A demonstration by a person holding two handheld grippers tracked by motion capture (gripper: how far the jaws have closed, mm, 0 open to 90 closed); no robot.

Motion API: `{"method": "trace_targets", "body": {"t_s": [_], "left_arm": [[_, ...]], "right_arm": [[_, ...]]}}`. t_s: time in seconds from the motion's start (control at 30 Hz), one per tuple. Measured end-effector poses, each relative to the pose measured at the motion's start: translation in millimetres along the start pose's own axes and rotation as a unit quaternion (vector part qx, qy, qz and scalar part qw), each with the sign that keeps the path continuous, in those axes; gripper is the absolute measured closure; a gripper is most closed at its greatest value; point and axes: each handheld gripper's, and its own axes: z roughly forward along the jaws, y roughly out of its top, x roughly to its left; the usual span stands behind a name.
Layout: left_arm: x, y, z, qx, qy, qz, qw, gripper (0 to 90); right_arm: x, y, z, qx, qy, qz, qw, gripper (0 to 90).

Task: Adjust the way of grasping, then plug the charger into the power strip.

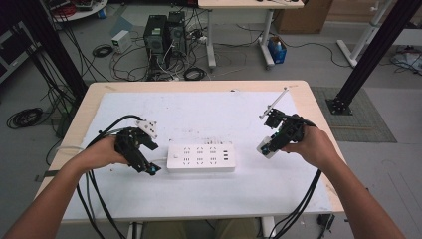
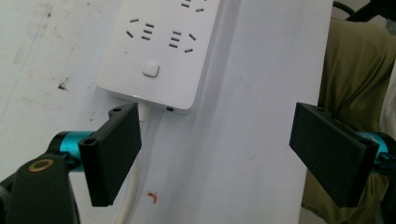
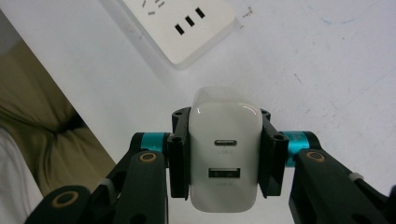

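Note:
A white power strip (image 1: 200,158) lies flat near the middle of the white table sheet, its switch end (image 2: 150,70) to the left and its USB slots (image 3: 189,21) to the right. My left gripper (image 1: 151,170) sits just left of the strip, open, its jaws spread wide over the strip's white cable (image 2: 140,140). My right gripper (image 1: 267,148) hovers to the right of the strip, shut on a white USB charger (image 3: 225,154), whose two ports face the camera.
The white sheet (image 1: 199,114) covers most of the wooden table (image 1: 303,94). Black cables trail from both grippers off the near edge. Computer towers (image 1: 164,32) and loose cables stand on the floor beyond the far edge.

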Motion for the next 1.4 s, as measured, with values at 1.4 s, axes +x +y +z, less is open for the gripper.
{"method": "trace_targets", "body": {"t_s": [1.4], "left_arm": [[5.4, -25.5, -11.8, 0.062, 0.094, -0.044, 0.9927, 16.9]], "right_arm": [[2.9, 28.4, 5.4, 0.011, 0.006, -0.043, 0.9990, 62.2]]}}
